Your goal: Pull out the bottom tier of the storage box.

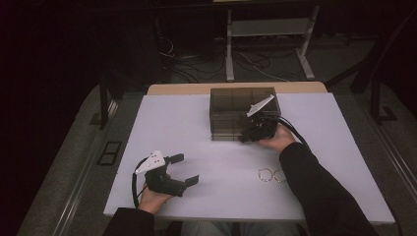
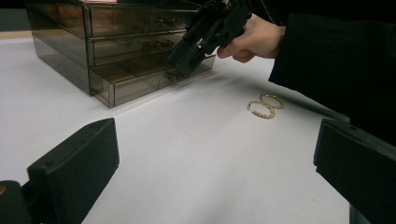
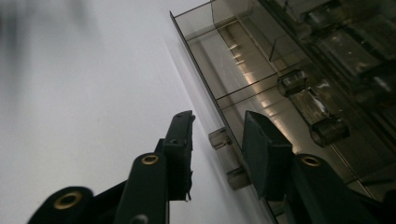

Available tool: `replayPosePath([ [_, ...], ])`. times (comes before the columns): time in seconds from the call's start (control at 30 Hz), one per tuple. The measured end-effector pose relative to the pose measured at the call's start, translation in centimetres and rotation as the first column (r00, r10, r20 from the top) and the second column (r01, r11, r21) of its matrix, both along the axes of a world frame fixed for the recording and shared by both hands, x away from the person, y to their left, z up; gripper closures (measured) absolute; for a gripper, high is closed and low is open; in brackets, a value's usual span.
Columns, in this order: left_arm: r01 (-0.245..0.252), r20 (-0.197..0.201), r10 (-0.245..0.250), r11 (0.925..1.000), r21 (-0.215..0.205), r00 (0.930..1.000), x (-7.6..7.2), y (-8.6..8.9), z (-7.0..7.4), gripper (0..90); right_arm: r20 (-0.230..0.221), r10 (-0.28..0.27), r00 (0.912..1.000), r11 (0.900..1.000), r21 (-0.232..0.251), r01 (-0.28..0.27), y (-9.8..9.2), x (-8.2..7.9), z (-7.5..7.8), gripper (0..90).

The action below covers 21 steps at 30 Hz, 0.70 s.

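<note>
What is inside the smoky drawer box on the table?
Through the tinted walls of the drawer box only dividers and bare compartments show. The right gripper and hand cover part of its front, and glare hides the upper drawers, so small contents cannot be ruled out.

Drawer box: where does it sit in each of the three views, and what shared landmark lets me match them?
High view: drawer box top centre.
Left gripper view: box upper left.
Right gripper view: box across the right half, close up.
Shared landmark: right tongs at its bottom drawer.
</note>
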<state>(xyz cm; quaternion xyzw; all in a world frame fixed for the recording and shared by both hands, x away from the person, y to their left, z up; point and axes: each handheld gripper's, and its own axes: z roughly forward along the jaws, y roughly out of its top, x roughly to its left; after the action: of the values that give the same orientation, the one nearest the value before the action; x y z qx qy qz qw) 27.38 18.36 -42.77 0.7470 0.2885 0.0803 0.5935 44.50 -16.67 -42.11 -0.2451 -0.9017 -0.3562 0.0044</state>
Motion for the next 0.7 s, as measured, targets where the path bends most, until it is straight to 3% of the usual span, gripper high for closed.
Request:
replayPosePath([
  [0.47,0.003,0.002,-0.003,1.0,0.0,1.0,-0.02,0.0,0.02,0.0,-0.016,0.02,0.9997,1.0,-0.011,-0.02,-0.29,0.31,-0.37,75.7],
  [0.7,0.005,0.002,-0.005,1.0,0.001,1.0,0.0,0.0,0.02,0.0,-0.026,0.032,0.9992,0.999,-0.021,-0.033,-0.31,0.31,-0.68,76.4],
])
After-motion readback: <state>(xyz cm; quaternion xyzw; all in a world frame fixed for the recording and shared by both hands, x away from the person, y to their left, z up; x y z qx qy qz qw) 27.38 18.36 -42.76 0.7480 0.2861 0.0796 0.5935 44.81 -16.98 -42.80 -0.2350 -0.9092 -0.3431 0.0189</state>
